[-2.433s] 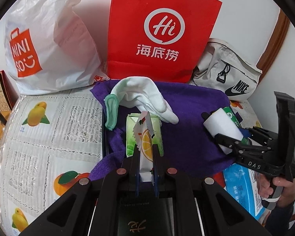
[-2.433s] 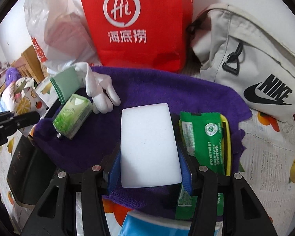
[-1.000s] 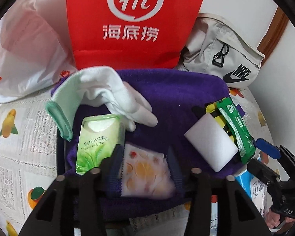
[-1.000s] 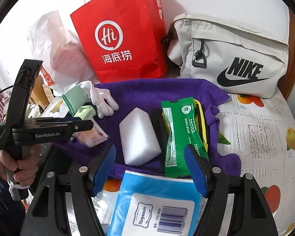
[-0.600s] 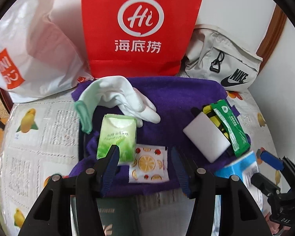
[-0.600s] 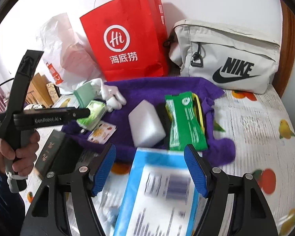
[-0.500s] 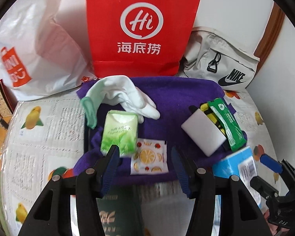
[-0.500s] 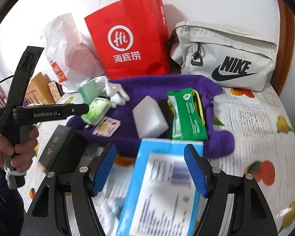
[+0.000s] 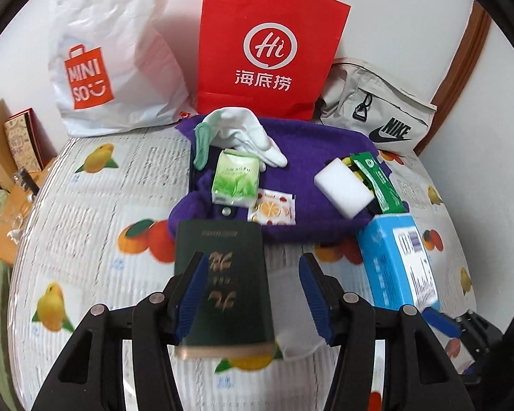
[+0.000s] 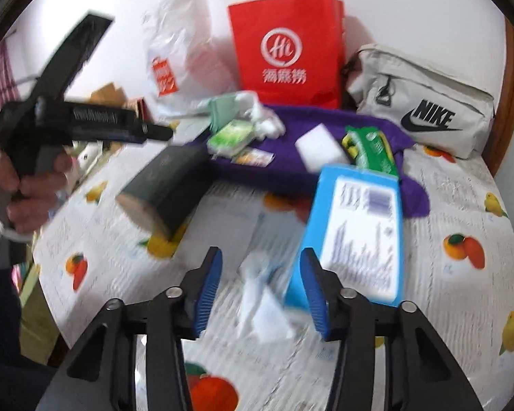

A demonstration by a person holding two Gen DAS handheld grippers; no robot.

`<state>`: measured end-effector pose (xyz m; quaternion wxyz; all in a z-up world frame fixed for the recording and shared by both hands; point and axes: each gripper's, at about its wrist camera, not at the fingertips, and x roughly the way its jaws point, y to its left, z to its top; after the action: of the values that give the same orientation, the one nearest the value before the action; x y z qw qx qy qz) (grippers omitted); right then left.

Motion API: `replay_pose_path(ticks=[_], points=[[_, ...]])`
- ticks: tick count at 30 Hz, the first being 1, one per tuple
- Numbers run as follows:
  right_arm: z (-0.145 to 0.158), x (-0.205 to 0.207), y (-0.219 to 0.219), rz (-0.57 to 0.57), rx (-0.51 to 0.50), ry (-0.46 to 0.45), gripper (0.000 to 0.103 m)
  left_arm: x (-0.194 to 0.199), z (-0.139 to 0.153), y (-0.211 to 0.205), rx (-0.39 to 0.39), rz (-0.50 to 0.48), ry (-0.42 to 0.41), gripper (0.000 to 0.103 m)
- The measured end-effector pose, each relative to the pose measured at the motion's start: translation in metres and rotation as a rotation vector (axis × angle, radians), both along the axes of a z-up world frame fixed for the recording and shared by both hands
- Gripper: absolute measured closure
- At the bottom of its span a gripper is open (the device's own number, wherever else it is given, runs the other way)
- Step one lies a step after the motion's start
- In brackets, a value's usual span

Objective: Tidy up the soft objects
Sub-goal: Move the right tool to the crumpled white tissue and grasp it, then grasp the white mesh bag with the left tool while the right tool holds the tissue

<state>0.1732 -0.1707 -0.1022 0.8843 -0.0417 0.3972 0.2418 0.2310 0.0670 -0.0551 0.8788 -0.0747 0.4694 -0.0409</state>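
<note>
A purple towel [image 9: 308, 157] holds a white glove [image 9: 243, 133], a green tissue pack [image 9: 236, 179], an orange-print sachet [image 9: 273, 209], a white sponge [image 9: 342, 188] and a green packet [image 9: 377, 179]. My left gripper [image 9: 253, 294] is open in the air above a dark green box [image 9: 222, 274] that lies on the table. A hand holds the left gripper [image 10: 154, 133] up at the left of the right wrist view. My right gripper [image 10: 260, 287] is closing its jaws over a crumpled white tissue [image 10: 257, 308] without pressing on it. A blue box [image 10: 359, 226] lies beside its right finger.
A red paper bag [image 9: 267, 51], a white Miniso bag [image 9: 113, 68] and a grey Nike bag [image 9: 380, 123] stand along the wall behind the towel. The fruit-print tablecloth [image 9: 85, 222] drops off at the left, where cardboard boxes [image 9: 17, 137] stand.
Both grippers have drawn back from the towel toward the table's near side. The dark green box and the blue box have come into the foreground. The right jaws stand narrower than before.
</note>
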Motion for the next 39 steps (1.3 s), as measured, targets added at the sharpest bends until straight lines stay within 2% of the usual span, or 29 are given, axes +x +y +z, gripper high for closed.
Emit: replay_pose_path(ticks=[3, 10, 13, 19, 22, 23, 24, 31, 37, 39], points=[[-0.009, -0.01, 0.007, -0.008, -0.056, 0.005, 0.06, -0.015, 0.002, 0.004, -0.012, 0.004, -0.014, 0.05], [-0.036, -0.021, 0.014, -0.009, -0.081, 0.026, 0.063, -0.037, -0.012, 0.007, -0.049, 0.008, -0.007, 0.05], [-0.046, -0.023, 0.016, -0.013, -0.106, 0.022, 0.064, -0.052, -0.016, 0.007, -0.047, -0.011, -0.011, 0.05], [-0.07, -0.017, 0.017, -0.045, -0.094, 0.043, 0.069, -0.069, -0.031, -0.005, -0.038, -0.067, 0.0, 0.05], [-0.072, -0.019, 0.019, -0.055, -0.103, 0.008, 0.075, -0.07, -0.047, -0.015, -0.039, -0.089, 0.01, 0.05], [-0.072, -0.02, 0.019, -0.056, -0.103, 0.004, 0.087, -0.069, -0.052, -0.019, -0.037, -0.093, 0.016, 0.05], [-0.072, -0.021, 0.018, -0.055, -0.099, 0.006, 0.092, -0.068, -0.057, -0.022, -0.038, -0.096, 0.023, 0.05], [-0.072, -0.04, 0.0, -0.028, -0.071, 0.017, 0.096, -0.067, -0.083, -0.043, -0.042, -0.122, 0.029, 0.05], [-0.075, -0.058, -0.018, -0.026, -0.053, 0.048, 0.096, -0.063, -0.099, -0.053, -0.07, -0.083, 0.047, 0.05], [-0.076, -0.063, -0.025, -0.031, -0.045, 0.044, 0.096, -0.063, -0.1, -0.057, -0.055, -0.069, 0.024, 0.05]])
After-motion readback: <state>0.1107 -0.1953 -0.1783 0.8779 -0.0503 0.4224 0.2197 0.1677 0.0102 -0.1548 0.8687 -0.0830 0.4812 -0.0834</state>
